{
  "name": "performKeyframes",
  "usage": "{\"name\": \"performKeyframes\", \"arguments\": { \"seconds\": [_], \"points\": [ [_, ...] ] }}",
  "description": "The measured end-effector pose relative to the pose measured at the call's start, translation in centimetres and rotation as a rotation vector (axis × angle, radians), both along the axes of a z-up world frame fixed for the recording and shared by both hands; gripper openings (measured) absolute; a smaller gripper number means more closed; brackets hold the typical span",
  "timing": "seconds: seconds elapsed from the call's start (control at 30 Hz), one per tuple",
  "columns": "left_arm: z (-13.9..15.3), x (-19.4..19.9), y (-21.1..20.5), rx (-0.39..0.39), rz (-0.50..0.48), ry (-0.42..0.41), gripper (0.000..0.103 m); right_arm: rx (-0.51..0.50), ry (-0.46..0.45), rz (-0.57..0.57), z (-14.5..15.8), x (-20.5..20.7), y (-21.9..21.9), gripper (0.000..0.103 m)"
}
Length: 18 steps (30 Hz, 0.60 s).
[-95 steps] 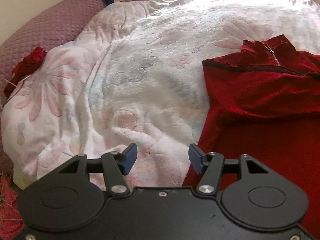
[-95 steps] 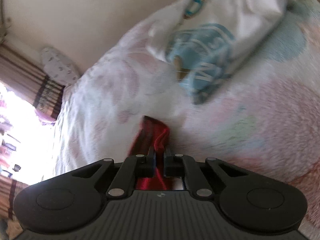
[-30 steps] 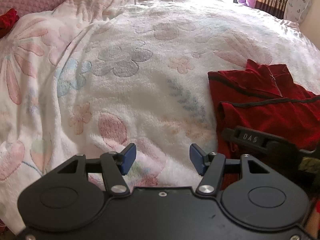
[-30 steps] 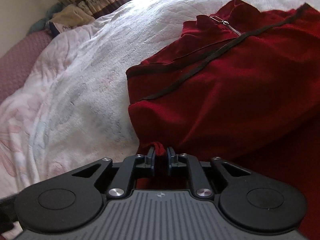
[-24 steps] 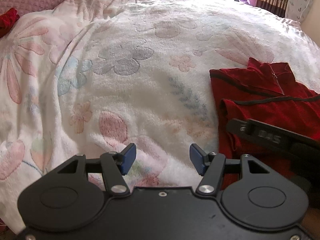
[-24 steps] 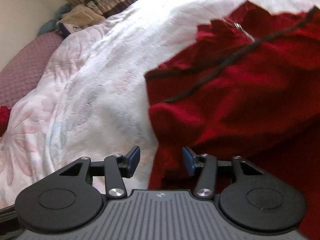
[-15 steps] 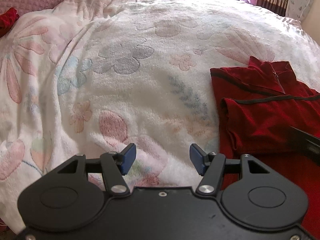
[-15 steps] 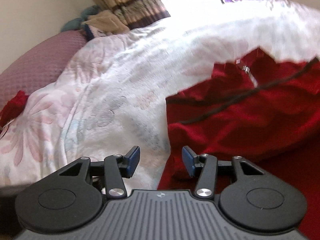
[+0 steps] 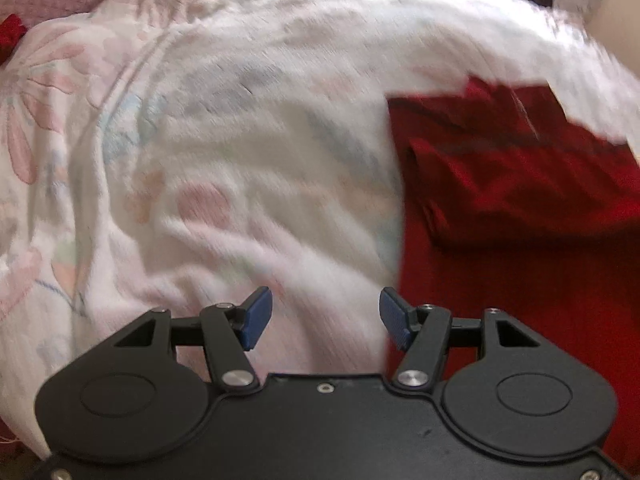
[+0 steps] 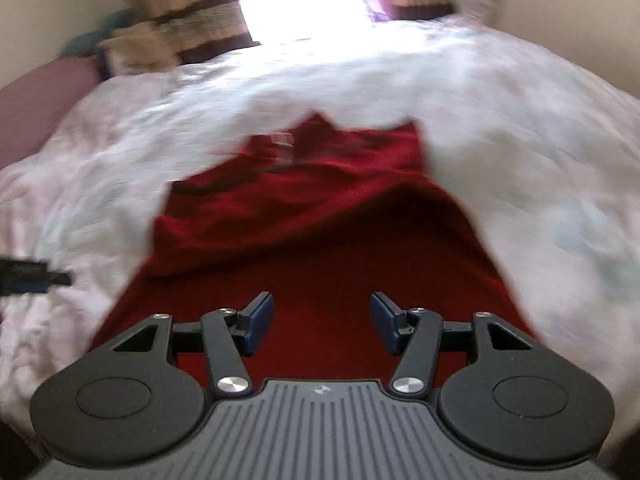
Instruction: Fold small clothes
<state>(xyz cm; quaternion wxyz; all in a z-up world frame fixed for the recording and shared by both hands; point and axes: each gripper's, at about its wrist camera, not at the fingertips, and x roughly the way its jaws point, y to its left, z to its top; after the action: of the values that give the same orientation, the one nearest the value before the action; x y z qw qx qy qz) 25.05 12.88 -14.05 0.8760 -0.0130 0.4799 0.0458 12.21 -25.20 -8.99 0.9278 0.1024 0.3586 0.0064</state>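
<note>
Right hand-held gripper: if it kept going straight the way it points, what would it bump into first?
Probably the red top lying on the blanket; the right hand-held gripper is open and empty. The blur makes depth uncertain.

Garment [image 10: 320, 216] flat on the blanket [image 10: 540, 168], collar end at 12 o'clock in the right wrist view, one side folded in at 9. Blanket on all sides but 6. Curtains [image 10: 200, 20] behind the bed at 11 and 1, a pillow [image 10: 36, 104] at 10. In the left wrist view, garment [image 9: 520, 208] at 3 o'clock, blanket [image 9: 240, 128] from 9 through 12.
</note>
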Motion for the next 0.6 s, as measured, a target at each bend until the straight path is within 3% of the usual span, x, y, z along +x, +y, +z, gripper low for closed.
{"name": "performKeyframes", "arguments": {
  "seconds": [0.27, 0.4, 0.43, 0.6],
  "points": [
    [-4.7, -4.7, -4.8, 0.018, -0.063, 0.124, 0.062, -0.059, 0.039, -0.181, -2.8, -2.1, -6.7, 0.066],
    [-6.0, -4.6, -5.4, 0.055, -0.043, 0.143, 0.069, -0.009, 0.112, -0.218, -5.5, -1.6, -9.7, 0.061],
    [-6.1, -4.6, -5.2, 0.044, -0.03, 0.144, 0.07, 0.004, 0.127, -0.224, -6.2, -1.6, -10.3, 0.056],
    [-6.1, -4.3, -5.0, 0.024, 0.008, 0.122, 0.07, -0.092, 0.151, -0.221, -6.5, -1.5, -9.5, 0.054]
  ]
}}
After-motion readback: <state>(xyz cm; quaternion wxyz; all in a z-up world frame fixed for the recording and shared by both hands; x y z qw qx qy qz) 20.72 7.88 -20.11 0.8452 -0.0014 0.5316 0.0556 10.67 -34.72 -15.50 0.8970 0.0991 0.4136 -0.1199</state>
